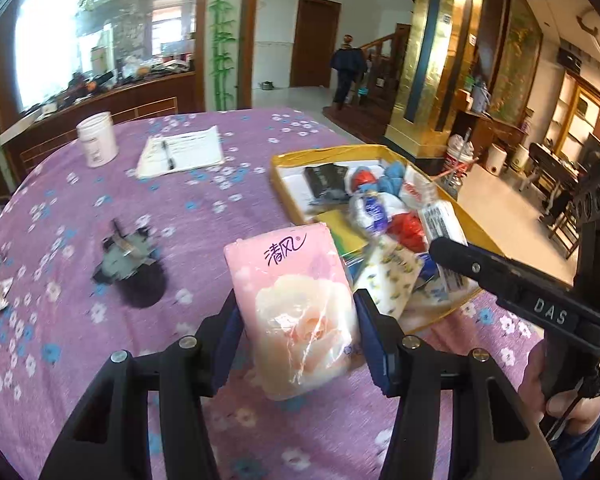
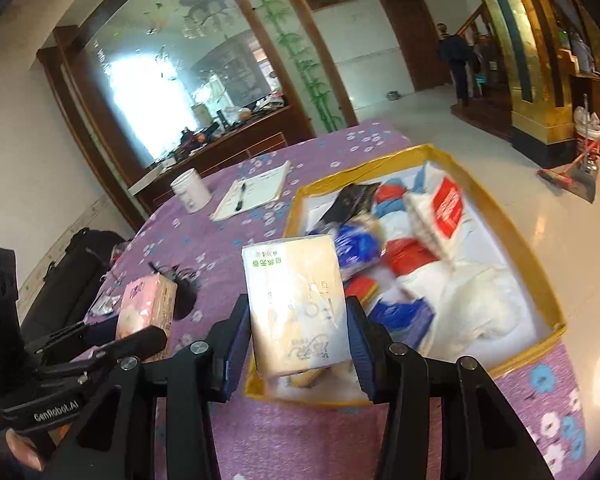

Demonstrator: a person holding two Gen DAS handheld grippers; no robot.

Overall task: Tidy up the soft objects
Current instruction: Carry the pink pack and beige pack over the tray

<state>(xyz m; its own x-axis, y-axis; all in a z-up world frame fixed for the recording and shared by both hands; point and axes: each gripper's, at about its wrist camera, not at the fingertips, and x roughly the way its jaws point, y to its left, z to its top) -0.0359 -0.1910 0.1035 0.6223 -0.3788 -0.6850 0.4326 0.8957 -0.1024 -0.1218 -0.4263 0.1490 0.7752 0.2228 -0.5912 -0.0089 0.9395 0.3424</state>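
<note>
Behind the cream tissue pack (image 2: 296, 304) — box (image 2: 500, 216) contents blurred.

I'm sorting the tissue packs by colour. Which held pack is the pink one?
The pink rose-printed pack in the left gripper. The right gripper holds a pale cream pack.

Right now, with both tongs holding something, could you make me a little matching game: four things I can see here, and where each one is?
Things:
1. pink tissue pack
2. pale yellow tissue pack
3. pen
4. white jar

Places:
A. lying on the sheet of paper
B. clamped in the right tongs
C. standing on the purple tablecloth, far corner
D. clamped in the left tongs

Pairs: 1-D, 2-B, 3-A, 4-C
</note>
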